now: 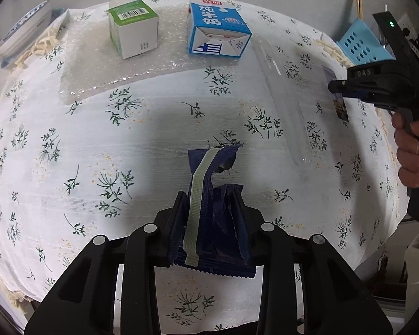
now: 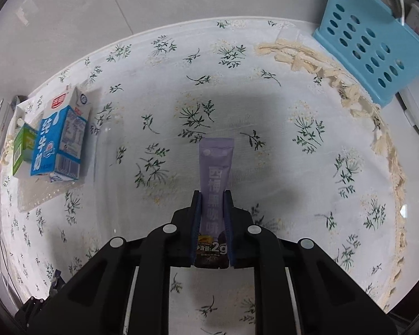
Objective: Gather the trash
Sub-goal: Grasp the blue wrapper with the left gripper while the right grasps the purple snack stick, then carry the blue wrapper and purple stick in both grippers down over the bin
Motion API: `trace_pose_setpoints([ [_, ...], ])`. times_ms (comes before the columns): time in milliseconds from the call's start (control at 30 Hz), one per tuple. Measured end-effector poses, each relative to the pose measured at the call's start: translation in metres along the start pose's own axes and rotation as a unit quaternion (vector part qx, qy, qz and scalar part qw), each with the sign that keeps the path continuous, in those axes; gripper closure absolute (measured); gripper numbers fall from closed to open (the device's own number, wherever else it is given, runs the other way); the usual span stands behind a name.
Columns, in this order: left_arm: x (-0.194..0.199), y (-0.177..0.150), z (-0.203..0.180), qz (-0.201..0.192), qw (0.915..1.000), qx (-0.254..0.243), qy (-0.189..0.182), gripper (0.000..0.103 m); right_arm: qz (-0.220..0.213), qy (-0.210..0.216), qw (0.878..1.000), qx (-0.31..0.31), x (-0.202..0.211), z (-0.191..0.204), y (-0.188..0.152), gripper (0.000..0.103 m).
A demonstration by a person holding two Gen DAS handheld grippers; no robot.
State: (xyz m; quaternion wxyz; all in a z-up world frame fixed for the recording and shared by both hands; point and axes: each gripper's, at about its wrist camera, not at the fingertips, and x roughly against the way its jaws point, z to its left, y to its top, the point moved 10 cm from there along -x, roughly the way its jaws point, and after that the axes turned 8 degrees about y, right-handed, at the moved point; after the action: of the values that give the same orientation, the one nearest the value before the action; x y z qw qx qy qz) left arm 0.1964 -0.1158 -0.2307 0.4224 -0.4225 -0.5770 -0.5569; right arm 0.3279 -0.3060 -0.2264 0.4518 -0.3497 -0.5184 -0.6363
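My left gripper [image 1: 209, 195] is shut on a crumpled dark blue snack wrapper [image 1: 206, 173] with a pale green seam strip, held just above the floral tablecloth [image 1: 97, 145]. In the right wrist view my right gripper [image 2: 212, 195] is shut on a flat purple sachet [image 2: 216, 162] that sticks out forward between the pads. From the left wrist view the right gripper [image 1: 335, 86] shows at the right edge, a hand [image 1: 410, 150] on its grip and the sachet [image 1: 340, 106] hanging edge-on from it.
A blue milk carton [image 1: 218, 28] and a green-and-white carton [image 1: 134, 28] stand on a sheet of bubble wrap [image 1: 97, 69] at the far side. A clear plastic sheet [image 1: 287, 97] lies between the grippers. A blue perforated basket [image 2: 371, 42] stands off the table's far right.
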Motion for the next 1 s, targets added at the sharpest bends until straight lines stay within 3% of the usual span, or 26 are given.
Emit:
trace_pose_setpoints([
  [600, 0.045, -0.013, 0.017, -0.036, 0.9992, 0.016, -0.007, 0.073, -0.034, 0.048, 0.998, 0.032, 0.066, 0.031, -0.07, 0.088],
  [1000, 0.081, -0.026, 0.024, -0.062, 0.9978, 0.02, -0.013, 0.073, -0.051, 0.053, 0.996, 0.043, 0.108, 0.047, -0.113, 0.088],
])
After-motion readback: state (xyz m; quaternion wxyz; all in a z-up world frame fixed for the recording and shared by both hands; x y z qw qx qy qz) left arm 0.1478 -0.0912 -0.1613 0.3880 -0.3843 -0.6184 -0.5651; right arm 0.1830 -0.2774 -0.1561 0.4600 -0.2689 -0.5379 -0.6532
